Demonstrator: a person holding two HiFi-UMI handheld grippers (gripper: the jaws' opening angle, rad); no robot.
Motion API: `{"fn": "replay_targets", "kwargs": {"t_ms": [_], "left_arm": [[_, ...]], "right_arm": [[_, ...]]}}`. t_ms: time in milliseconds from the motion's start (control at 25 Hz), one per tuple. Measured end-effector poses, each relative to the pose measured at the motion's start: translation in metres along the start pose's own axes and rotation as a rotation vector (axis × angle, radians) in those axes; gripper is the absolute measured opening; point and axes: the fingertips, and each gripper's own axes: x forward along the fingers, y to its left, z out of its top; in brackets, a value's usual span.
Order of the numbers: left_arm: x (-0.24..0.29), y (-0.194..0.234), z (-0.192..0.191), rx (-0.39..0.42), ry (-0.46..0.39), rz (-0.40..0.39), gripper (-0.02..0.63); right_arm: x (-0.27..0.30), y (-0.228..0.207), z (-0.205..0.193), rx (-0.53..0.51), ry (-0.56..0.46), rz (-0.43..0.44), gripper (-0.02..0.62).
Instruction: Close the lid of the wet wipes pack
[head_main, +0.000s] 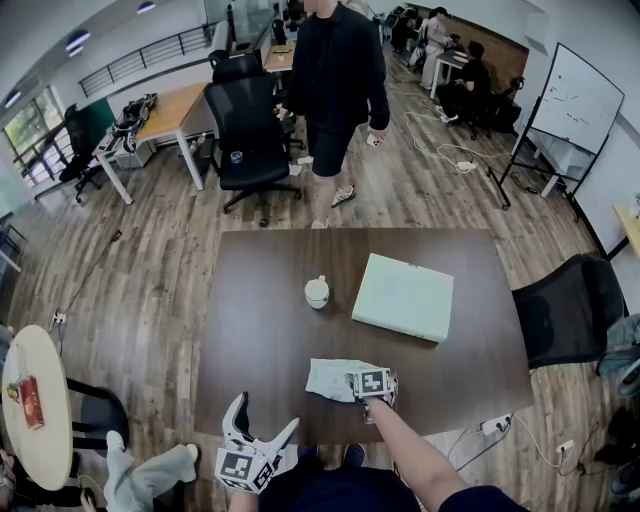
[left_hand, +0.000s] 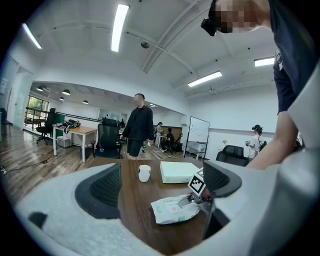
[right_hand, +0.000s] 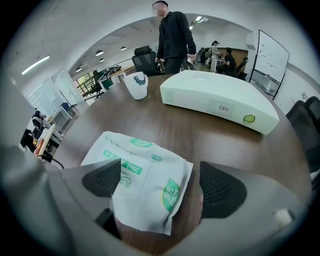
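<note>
While the person stands at the near edge of the table (head_main: 270, 300), both tools are out in front of them, and only one is over the work. The wet wipes pack (right_hand: 145, 180) lies flat on the dark wood close to that near edge, a little right of its middle, white with green print, crumpled at the sides. The right gripper (head_main: 370, 388) hangs over the pack's right end, pointing steeply down, its marker cube uppermost. Its jaws stand wide apart with the pack between them: the left jaw overlaps the pack's left side, the right jaw sits just off its right edge, and neither pad presses on it (so nothing is held). Whether the lid is down, I cannot tell; the printed flap on top looks flat, but its edge is too small to read.

The left gripper (head_main: 265, 415) is held off the table's near edge, towards the near-left corner, roughly level, jaws spread wide and empty, well apart from the pack.

Further in, a white mug (head_main: 317, 291) stands upright about the middle of the table, and a flat pale box (head_main: 404, 296) lies to its right, towards the right edge. Beyond the far edge a person in dark clothes (head_main: 335, 90) stands on the wooden floor, beside a black office chair (head_main: 245, 135).
</note>
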Motion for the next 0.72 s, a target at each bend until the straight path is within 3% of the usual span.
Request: {"fn": "replay_targets", "kwargs": {"t_ms": [120, 440, 520, 640, 720], "left_arm": [[-0.0002, -0.0006, -0.0011, 0.000, 0.003, 0.001, 0.502], [-0.0018, 0.0009, 0.0009, 0.000, -0.004, 0.004, 0.502], [-0.0014, 0.0004, 0.0009, 0.001, -0.007, 0.000, 0.502], [-0.0004, -0.0019, 0.0037, 0.003, -0.007, -0.008, 0.502], [0.0002, -0.0043, 0.0049, 0.002, -0.012, -0.014, 0.502]], "right_arm": [[0.0035, 0.0087, 0.0102, -0.007, -0.042, 0.046, 0.510], [0.0025, 0.0037, 0.0073, -0.009, -0.030, 0.021, 0.511], [0.0030, 0.0020, 0.0037, 0.007, -0.018, 0.023, 0.511], [0.0045, 0.0081, 0.0062, 0.072, -0.042, 0.095, 0.525], [-0.0022, 0.0022, 0.0040, 0.074, -0.049, 0.082, 0.522]]}}
